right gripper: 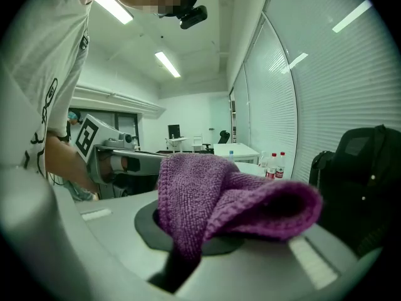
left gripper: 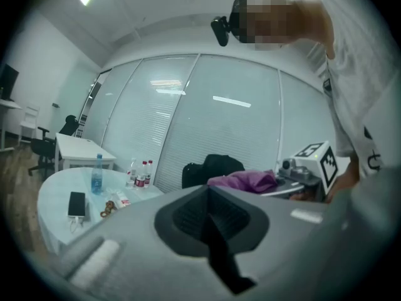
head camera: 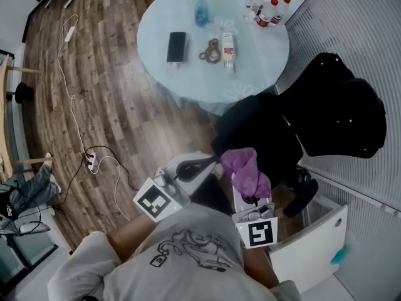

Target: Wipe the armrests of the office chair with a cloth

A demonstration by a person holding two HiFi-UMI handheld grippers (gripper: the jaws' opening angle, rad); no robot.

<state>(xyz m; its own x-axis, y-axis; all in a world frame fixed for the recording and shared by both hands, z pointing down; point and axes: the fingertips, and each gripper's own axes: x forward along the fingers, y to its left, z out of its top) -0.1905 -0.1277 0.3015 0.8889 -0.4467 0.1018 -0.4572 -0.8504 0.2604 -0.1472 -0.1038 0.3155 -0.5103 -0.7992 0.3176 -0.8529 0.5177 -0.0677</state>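
A purple cloth [head camera: 245, 170] hangs bunched from my right gripper [head camera: 243, 187], which is shut on it; in the right gripper view the cloth [right gripper: 232, 199] covers the jaws. My left gripper [head camera: 212, 160] is beside it on the left, shut with nothing held, and points toward the black office chair [head camera: 260, 130]. The left gripper view shows the cloth [left gripper: 244, 180] and the chair [left gripper: 213, 166] beyond my shut jaws. A black armrest [head camera: 301, 195] sticks out just to the right of the cloth, apart from it. A black garment or bag [head camera: 341, 108] lies over the chair's back.
A round glass table [head camera: 188, 74] stands beyond the chair with a phone [head camera: 177, 46], a water bottle [head camera: 200, 9] and small bottles [head camera: 269, 11]. A white cabinet [head camera: 310, 243] is at lower right. A power strip and cable [head camera: 91, 162] lie on the wood floor.
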